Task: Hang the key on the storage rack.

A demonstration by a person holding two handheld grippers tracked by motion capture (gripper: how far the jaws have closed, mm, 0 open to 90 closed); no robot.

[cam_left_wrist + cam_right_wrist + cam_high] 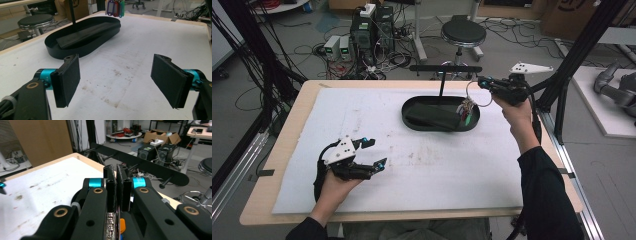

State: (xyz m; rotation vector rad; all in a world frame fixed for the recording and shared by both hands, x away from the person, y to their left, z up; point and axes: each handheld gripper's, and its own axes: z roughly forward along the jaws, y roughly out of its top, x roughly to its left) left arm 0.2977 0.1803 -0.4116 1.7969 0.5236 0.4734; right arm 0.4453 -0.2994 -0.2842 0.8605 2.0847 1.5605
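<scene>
Right hand-held gripper [482,82] pinches key ring [471,92], grip seemingly half-hidden

Hidden and cut-off parts

The key ring [472,93] vanishes between the right gripper [482,82]'s closed jaws; in the left gripper view, the 4 or so key tags [115,8] are cut by the top edge.

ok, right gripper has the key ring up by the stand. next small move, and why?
Probably carry the key ring a little further up toward the crossbar of the black stand and line its loop up with a peg. The right gripper is shut on the ring, and the tags hang over the black tray, below the bar. The left gripper rests open, apart.
</scene>
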